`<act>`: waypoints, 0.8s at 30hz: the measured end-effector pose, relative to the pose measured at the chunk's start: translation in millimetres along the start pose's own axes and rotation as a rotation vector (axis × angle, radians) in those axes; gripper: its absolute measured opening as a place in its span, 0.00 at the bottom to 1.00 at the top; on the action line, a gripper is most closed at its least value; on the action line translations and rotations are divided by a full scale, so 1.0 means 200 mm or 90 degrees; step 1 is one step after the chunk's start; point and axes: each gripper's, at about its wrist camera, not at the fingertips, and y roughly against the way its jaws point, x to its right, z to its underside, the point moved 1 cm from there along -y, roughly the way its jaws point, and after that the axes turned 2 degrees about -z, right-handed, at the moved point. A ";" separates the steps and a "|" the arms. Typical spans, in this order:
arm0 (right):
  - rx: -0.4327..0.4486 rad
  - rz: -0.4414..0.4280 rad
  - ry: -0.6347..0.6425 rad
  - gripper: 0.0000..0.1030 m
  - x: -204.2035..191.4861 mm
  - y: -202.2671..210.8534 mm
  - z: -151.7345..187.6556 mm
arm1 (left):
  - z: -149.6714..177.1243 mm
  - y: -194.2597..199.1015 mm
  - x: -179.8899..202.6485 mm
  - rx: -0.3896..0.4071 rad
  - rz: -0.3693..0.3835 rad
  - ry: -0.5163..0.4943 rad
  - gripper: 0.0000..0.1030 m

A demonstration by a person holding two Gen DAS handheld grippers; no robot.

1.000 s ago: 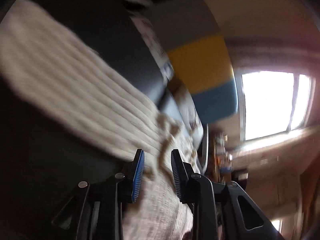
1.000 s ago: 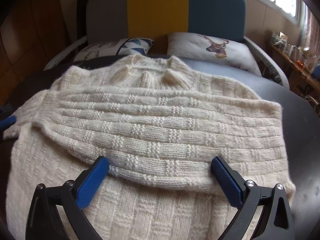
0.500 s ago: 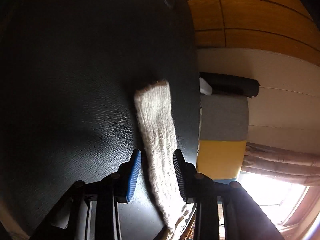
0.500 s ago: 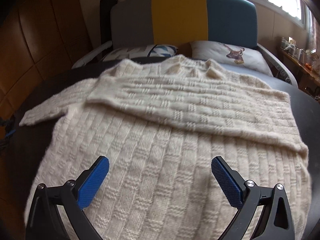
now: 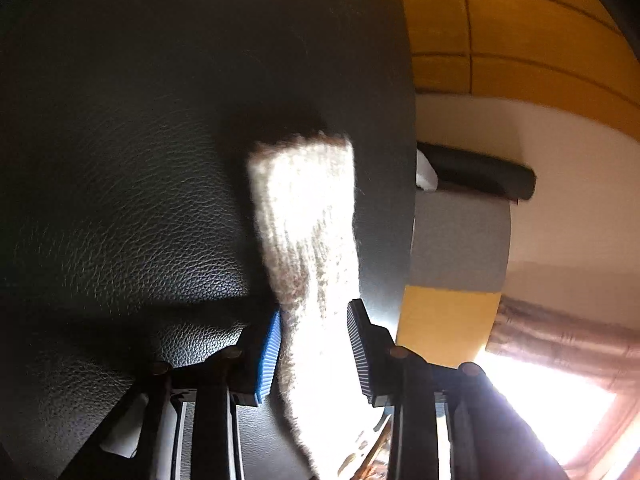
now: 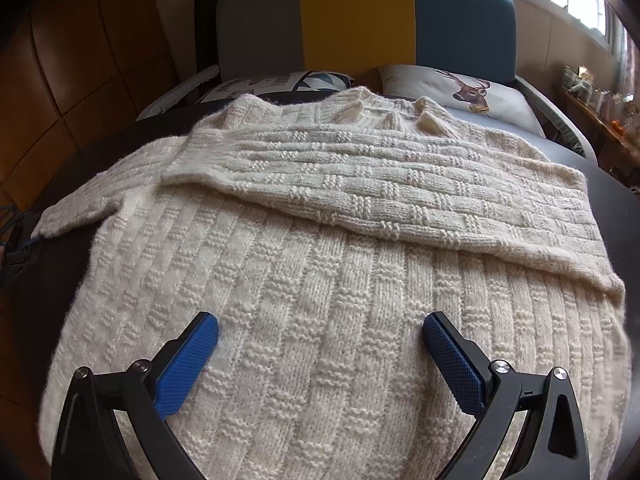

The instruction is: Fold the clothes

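Note:
A cream knitted sweater point(image 6: 320, 280) lies flat on the black leather table point(image 6: 624, 208). Its right sleeve point(image 6: 400, 184) is folded across the chest. Its left sleeve point(image 6: 80, 208) stretches out to the left, and its cuff end shows in the left wrist view point(image 5: 304, 208). My left gripper point(image 5: 314, 344) straddles that sleeve near the cuff, jaws apart, not clamped. My right gripper point(image 6: 320, 360) is wide open and empty above the sweater's lower body.
A grey, yellow and blue sofa point(image 6: 360, 20) stands behind the table, with a deer cushion point(image 6: 460, 88) and a patterned cushion point(image 6: 280, 82). Wooden wall panels point(image 6: 80, 60) are at left. A cluttered window sill point(image 6: 600, 96) is at right.
The left gripper swung from the sweater body out to the left sleeve and closed in on its cuff. The right gripper drew back from the folded sleeve toward the hem, still open.

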 end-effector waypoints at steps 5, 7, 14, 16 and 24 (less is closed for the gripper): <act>-0.003 0.004 0.002 1.00 0.00 0.01 0.00 | -0.01 -0.02 0.06 0.019 -0.048 0.020 0.29; -0.002 0.019 0.004 1.00 0.00 0.02 -0.02 | -0.01 -0.03 0.10 0.027 -0.074 0.009 0.29; -0.012 0.075 0.005 1.00 0.10 0.06 0.03 | -0.02 -0.07 0.19 0.035 -0.145 -0.052 0.08; -0.011 0.065 -0.009 1.00 0.13 0.06 0.04 | -0.02 -0.08 0.22 0.041 -0.148 -0.070 0.06; -0.014 0.055 -0.017 1.00 0.13 0.04 0.05 | 0.21 -0.08 0.59 0.026 -0.080 -0.252 0.05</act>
